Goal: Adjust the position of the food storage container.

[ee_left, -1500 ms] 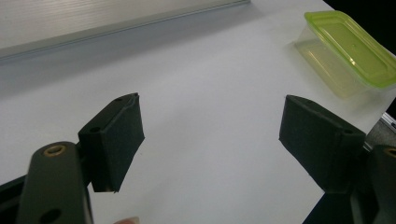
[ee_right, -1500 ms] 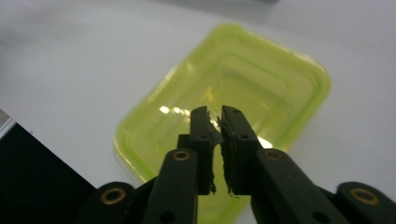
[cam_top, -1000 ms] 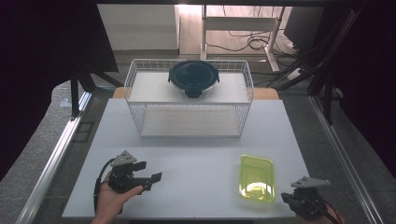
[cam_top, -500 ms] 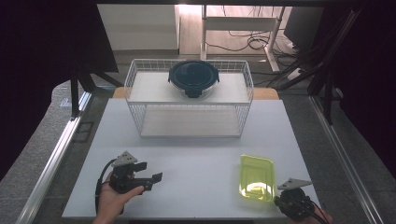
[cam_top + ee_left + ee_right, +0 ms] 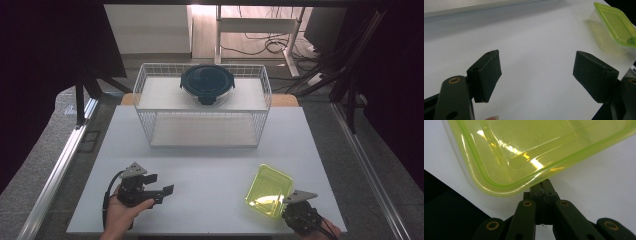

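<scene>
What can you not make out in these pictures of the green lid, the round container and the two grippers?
- Green lid: the right gripper view cuts off its far part, and its rim hides the tips of the right gripper.
- Round container: in the high view its dark cover hides any contents.
- Left gripper: whether it touches the table is unclear.

Left tongs [image 5: 162,190] sit low at the near left, held in the left hand [image 5: 125,215], jaws wide apart with nothing between them, pointing toward the right. Right tongs [image 5: 289,202] sit at the near right corner, jaws pressed fully together, pointing forward and leftward; right hand [image 5: 327,231] is barely visible behind them.
</scene>
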A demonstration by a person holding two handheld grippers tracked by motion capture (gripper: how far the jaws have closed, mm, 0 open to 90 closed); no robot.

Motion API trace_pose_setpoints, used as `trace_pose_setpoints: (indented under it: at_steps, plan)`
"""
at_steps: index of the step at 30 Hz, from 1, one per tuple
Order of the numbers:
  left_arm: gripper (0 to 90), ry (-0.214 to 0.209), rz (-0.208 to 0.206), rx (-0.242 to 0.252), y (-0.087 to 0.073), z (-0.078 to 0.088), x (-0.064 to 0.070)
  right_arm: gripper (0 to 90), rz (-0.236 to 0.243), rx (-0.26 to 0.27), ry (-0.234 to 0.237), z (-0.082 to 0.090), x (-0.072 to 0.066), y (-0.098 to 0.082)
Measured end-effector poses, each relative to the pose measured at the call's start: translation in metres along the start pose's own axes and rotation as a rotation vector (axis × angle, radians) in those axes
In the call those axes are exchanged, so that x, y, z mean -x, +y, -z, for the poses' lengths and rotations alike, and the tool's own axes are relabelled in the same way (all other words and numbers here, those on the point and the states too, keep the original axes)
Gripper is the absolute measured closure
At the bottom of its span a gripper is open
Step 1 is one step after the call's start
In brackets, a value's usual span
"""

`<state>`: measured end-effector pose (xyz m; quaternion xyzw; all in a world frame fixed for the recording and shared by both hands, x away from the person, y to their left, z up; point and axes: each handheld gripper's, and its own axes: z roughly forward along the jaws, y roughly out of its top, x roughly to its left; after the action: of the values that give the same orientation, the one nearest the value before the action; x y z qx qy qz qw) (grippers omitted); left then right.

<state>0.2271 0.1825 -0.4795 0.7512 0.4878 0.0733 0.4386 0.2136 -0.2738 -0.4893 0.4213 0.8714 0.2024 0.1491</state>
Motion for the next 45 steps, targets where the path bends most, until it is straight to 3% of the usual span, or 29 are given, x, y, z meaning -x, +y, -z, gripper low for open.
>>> trace_pose_setpoints:
  at_steps: [9, 13, 22, 26, 31, 35, 39, 45]
  plan:
    - [21.9, 0.002, 0.003, -0.006, -0.001, -0.002, -0.002, 89.1, 0.022, 0.037, 0.032, -0.014, -0.026, 0.025]
    - [21.9, 0.005, 0.008, -0.005, -0.002, -0.002, -0.003, 89.1, 0.057, 0.04, 0.044, -0.027, -0.041, 0.042]
    - [21.9, 0.014, 0.012, -0.008, -0.003, -0.002, -0.006, 89.1, 0.072, 0.058, 0.022, -0.039, -0.051, 0.059]
    - [22.0, 0.017, 0.016, -0.005, -0.003, -0.001, -0.007, 89.1, 0.069, 0.067, 0.031, -0.034, -0.05, 0.057]
    - [22.0, 0.018, 0.022, 0.001, -0.004, 0.001, -0.009, 89.1, 0.05, 0.104, 0.032, -0.011, -0.046, 0.051]
    - [22.0, 0.026, 0.025, -0.004, -0.004, 0.001, -0.009, 89.1, -0.008, 0.173, 0.065, 0.014, -0.029, 0.047]
    - [22.0, 0.028, 0.029, -0.004, -0.004, 0.0, -0.01, 89.1, -0.089, 0.225, 0.035, 0.033, 0.007, 0.047]
    - [21.9, 0.034, 0.04, -0.002, -0.004, 0.002, -0.01, 89.1, -0.204, 0.221, -0.031, 0.024, 0.061, 0.049]
